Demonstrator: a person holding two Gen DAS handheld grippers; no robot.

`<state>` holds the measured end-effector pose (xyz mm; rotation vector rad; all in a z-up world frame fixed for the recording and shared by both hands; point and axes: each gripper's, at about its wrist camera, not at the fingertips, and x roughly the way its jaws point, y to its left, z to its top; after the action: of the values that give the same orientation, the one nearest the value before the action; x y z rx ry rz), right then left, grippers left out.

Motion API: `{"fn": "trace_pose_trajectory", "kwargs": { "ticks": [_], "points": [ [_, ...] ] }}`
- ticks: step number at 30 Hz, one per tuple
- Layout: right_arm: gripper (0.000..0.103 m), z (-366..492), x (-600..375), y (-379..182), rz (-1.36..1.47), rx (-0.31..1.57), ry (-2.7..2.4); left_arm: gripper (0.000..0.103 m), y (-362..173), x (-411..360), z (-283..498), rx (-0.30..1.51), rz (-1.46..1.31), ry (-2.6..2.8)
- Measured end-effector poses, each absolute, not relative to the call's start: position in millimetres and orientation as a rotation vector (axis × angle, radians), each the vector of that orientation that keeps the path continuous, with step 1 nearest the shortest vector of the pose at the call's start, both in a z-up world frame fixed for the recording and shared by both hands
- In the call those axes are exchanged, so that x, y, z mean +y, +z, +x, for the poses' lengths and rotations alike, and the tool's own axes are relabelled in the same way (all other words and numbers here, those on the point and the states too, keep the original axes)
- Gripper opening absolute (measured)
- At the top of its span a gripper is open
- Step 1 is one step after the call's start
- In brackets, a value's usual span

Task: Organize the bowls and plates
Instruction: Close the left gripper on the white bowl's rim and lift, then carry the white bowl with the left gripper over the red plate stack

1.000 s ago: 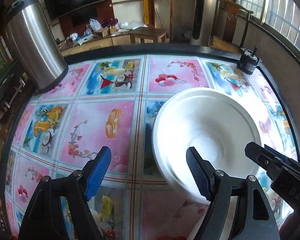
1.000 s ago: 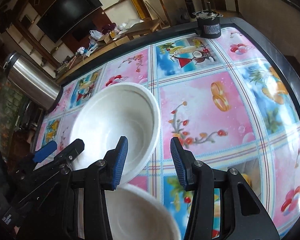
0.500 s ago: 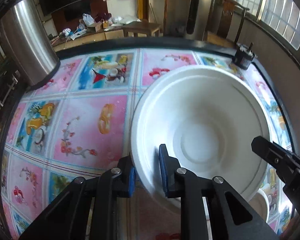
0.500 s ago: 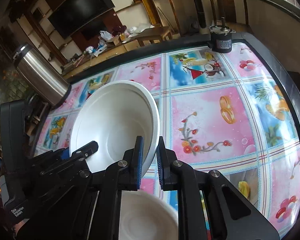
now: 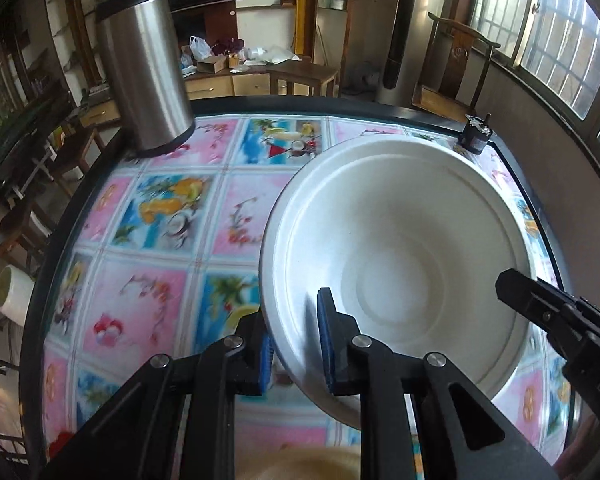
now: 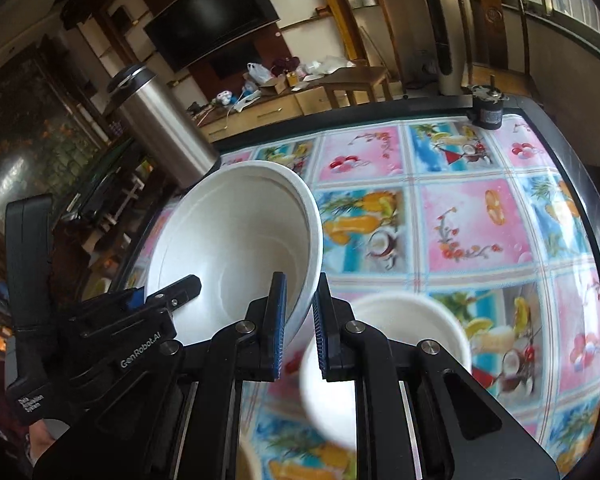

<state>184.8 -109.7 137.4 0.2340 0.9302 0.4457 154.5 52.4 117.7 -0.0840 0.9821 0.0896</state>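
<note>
- Large white bowl [image 5: 396, 256] is held clear above the patterned tablecloth [image 5: 164, 216], pinched on opposite sides of its rim
- Left gripper [image 5: 294, 344] is nearly closed, one pad inside and one outside the near rim
- Right gripper [image 6: 300, 316] clamps the rim the same way
- A smaller white bowl [image 6: 384, 364] sits just below and ahead of the right gripper
- The large bowl looks light, thin-walled and slightly flexible, so the rim is the place to grip

White bowl [image 5: 400, 264] tilted, lifted; smaller bowl [image 6: 384, 364] below.
</note>
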Motion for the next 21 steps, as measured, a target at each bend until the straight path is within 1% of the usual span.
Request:
{"fn": "trace_pose_trajectory", "kwargs": {
  "ticks": [10,18,21],
  "points": [
    [0.013,76.2,-53.9,149.2,0.173,0.934,0.558,0.019,127.3,103.6,40.5,0.954,-0.108,0.131],
    [0.013,6.1,-11.1,135.4,0.172,0.949,0.645,0.019,102.6,149.8,-32.3,0.962,-0.187,0.187],
    [0.013,-10.1,-0.1,128.3,0.173,0.956,0.665,0.019,95.5,155.8,-51.6,0.943,-0.196,0.213]
  ]
}}
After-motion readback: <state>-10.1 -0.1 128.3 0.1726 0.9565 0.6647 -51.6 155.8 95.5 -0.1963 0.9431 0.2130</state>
